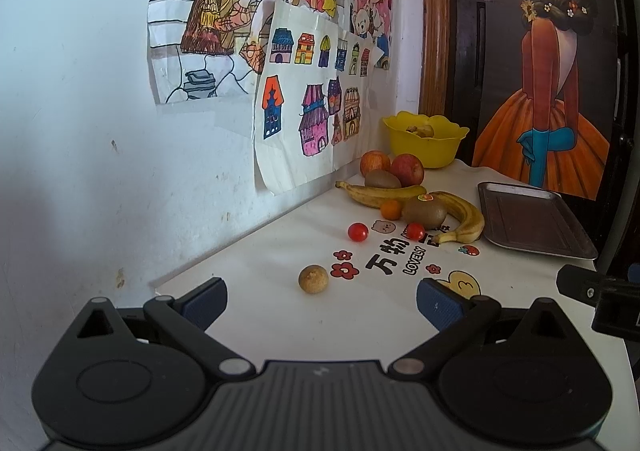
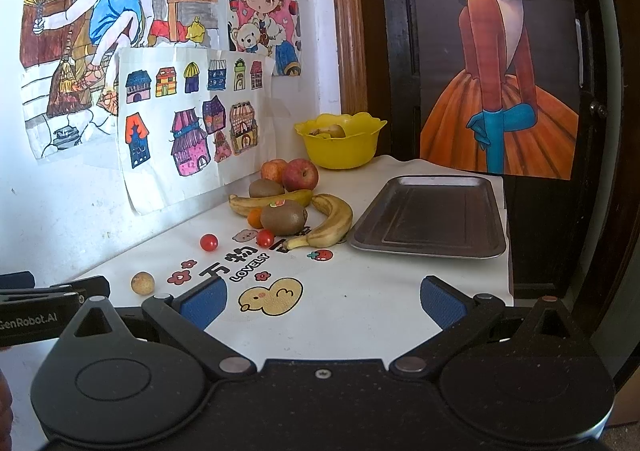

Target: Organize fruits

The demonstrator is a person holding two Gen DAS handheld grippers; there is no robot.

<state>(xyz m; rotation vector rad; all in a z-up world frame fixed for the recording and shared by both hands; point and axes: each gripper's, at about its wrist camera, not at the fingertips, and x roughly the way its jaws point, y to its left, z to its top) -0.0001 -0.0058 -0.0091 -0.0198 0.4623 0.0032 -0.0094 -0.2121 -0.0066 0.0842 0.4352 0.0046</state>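
Both grippers are spread wide and holding nothing: left gripper point(image 1: 322, 301) hovers near the small tan fruit point(image 1: 313, 279), right gripper point(image 2: 323, 301) over the duck print. The fruit pile, 2 bananas point(image 2: 328, 221), kiwis, apples, sits farther back, left of the metal tray point(image 2: 430, 221).

Tray point(image 2: 430, 247) — dull metal; bowl point(image 2: 340, 155) — glossy plastic.
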